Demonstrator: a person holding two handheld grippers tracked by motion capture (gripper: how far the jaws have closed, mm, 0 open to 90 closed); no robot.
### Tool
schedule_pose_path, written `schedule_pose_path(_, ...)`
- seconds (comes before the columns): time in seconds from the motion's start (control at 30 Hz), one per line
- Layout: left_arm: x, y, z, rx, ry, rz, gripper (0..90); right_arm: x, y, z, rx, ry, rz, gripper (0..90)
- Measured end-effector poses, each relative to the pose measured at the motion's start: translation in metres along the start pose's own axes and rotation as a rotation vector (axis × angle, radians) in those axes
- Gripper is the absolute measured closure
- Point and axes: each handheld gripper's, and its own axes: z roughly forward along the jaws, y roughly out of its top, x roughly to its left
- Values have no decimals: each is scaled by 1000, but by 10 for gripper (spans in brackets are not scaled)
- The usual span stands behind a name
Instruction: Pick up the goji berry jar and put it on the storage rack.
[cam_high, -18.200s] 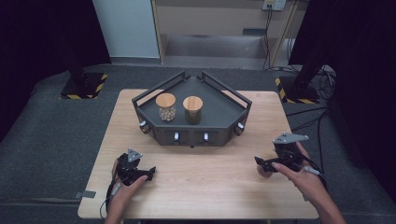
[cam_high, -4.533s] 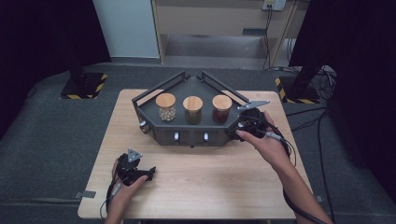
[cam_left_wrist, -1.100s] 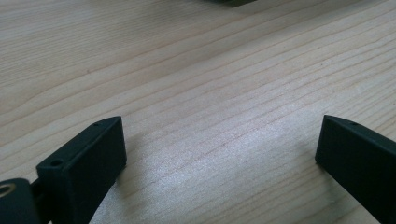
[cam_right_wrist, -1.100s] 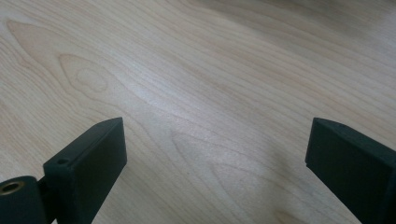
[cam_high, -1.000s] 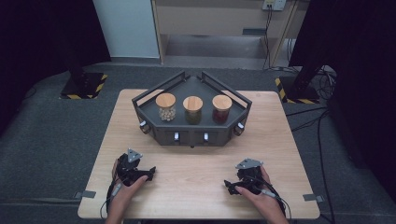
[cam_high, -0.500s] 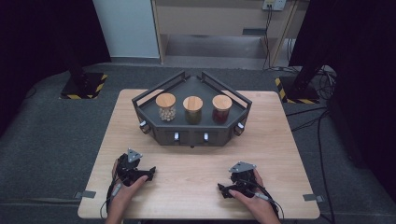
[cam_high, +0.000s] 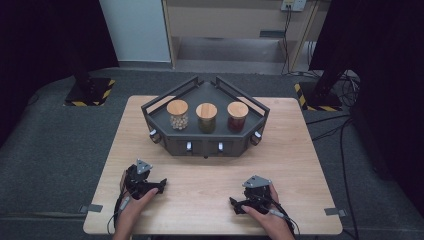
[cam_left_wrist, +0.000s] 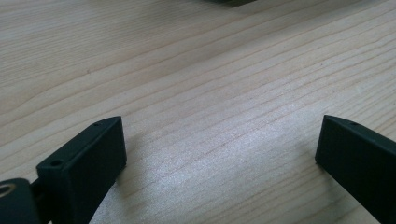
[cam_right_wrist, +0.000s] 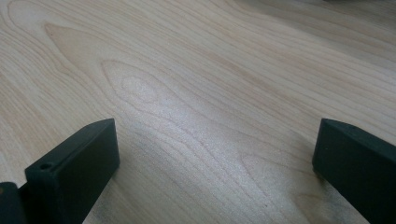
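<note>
Three jars: they stand in a row in the dark tray, far ahead of both grippers; the pale-bean jar, the green jar and the red jar.
Right gripper: it rests low on the bench, near the front edge. Its jaws have just been opening and now stand wide, with bare wood between them.
Left gripper: it sits on the bench too, jaws wide, holding nothing.
Step now: I think the jar job looks done, and the hands are coming to rest.
How to do it well: keep both grippers flat and quiet on the wood, jaws apart, well back from the tray so no jar gets bumped.
</note>
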Motion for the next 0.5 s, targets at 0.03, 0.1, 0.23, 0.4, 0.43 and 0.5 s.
schedule_pose_path(0.03,0,0,0,0,0,0,4,0,0,0,-2,0,0,5)
schedule_pose_path(0.1,0,0,0,0,0,0,4,0,0,0,-2,0,0,5)
schedule_pose_path(0.23,0,0,0,0,0,0,4,0,0,0,-2,0,1,5)
schedule_pose_path(0.4,0,0,0,0,1,0,5,1,-1,0,-2,-2,2,5)
schedule_pose_path(0.43,0,0,0,0,1,-1,5,1,-1,0,-2,-3,3,5)
schedule_pose_path(0.5,0,0,0,0,1,0,5,2,-1,0,-2,-6,5,6)
